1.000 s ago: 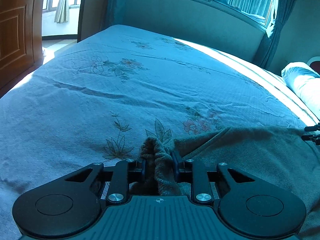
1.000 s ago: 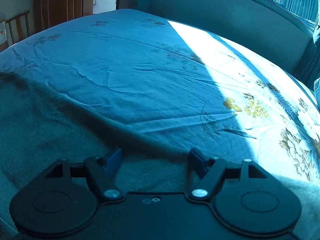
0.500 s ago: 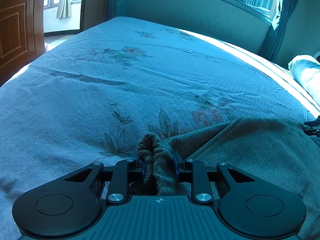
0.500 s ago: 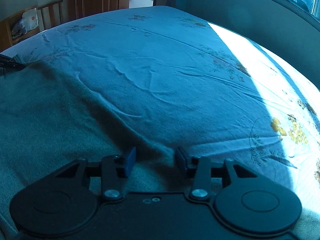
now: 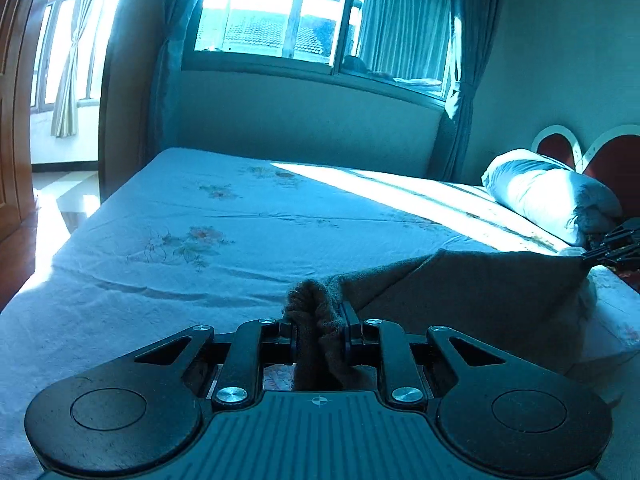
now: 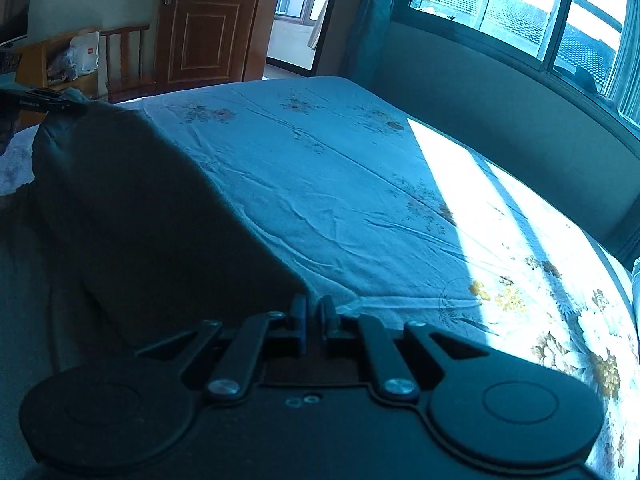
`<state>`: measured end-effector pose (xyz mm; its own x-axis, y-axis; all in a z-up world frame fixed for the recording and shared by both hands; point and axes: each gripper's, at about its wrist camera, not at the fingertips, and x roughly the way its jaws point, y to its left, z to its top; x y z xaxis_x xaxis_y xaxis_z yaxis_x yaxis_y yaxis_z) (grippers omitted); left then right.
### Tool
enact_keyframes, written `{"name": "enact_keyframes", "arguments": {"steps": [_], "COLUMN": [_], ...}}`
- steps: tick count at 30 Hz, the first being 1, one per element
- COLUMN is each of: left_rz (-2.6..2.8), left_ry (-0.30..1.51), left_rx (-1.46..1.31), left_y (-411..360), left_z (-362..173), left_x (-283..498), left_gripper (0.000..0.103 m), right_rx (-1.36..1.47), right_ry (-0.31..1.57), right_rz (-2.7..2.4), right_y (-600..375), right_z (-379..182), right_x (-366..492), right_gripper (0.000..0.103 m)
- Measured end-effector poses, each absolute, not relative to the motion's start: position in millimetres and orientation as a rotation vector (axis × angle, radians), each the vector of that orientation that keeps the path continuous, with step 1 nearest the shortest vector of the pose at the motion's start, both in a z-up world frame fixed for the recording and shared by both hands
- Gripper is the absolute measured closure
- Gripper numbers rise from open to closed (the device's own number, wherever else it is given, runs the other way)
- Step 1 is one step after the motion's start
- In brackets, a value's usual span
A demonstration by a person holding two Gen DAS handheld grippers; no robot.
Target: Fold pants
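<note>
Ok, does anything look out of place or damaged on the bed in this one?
Nothing stands out. The pants hang taut between the left gripper and right gripper, each shut on a corner, lifted above the bed sheet. The sheet shows ordinary wrinkles, and the pillow lies by the headboard.

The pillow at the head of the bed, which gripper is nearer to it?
Right. The right gripper holds the pants corner just below the pillow; the left gripper grips the far corner.
</note>
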<state>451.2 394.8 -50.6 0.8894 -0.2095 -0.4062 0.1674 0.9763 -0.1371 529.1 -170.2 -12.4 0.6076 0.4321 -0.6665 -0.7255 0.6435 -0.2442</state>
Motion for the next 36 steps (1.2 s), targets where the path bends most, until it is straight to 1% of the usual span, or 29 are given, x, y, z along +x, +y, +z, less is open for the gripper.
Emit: {"name": "enact_keyframes", "arguments": {"steps": [4,6,7,8,11,12,13,14,17,19,23,29,36], "left_rz": [-0.244,-0.245,-0.216,-0.176,-0.075,-0.046,0.0,0.061,0.166,0.182,0.186,0.169,0.158], "left_ry": [0.405,0.439,0.45,0.45,0.538,0.566,0.586,0.617,0.635,0.599,0.506,0.501,0.51], "left_rx": [-0.077,-0.09,-0.102,-0.12,-0.208,-0.219,-0.22,-0.247,-0.368,-0.437,-0.608,-0.724,-0.786], "left_y": [387,382,380,379,381,379,377,376,379,376,360,334,328], "left_z": [-32,-34,-39,-44,-69,-78,-85,-93,-104,-107,-103,-109,-123], "left_x": [392,366,347,327,287,275,265,255,230,211,201,223,249], "left_gripper": [0.083,0.08,0.067,0.051,0.035,0.033,0.032,0.032,0.032,0.032,0.032,0.032,0.032], "right_rx": [-0.588,-0.644,-0.673,-0.687,-0.587,-0.525,-0.479,-0.413,-0.289,-0.248,-0.207,-0.115,-0.056], "right_ry": [0.58,0.573,0.544,0.526,0.52,0.519,0.518,0.518,0.513,0.509,0.492,0.495,0.584], "right_rz": [0.717,0.715,0.69,0.679,0.628,0.605,0.589,0.565,0.497,0.459,0.392,0.312,0.253], "right_y": [-186,-191,-197,-202,-223,-231,-237,-243,-253,-251,-242,-231,-215], "right_z": [1,-7,-16,-22,-38,-41,-44,-47,-56,-62,-68,-75,-102], "right_x": [452,418,394,378,338,327,323,317,311,309,302,313,337], "right_gripper": [0.103,0.103,0.098,0.097,0.088,0.08,0.074,0.072,0.071,0.072,0.071,0.071,0.068]}}
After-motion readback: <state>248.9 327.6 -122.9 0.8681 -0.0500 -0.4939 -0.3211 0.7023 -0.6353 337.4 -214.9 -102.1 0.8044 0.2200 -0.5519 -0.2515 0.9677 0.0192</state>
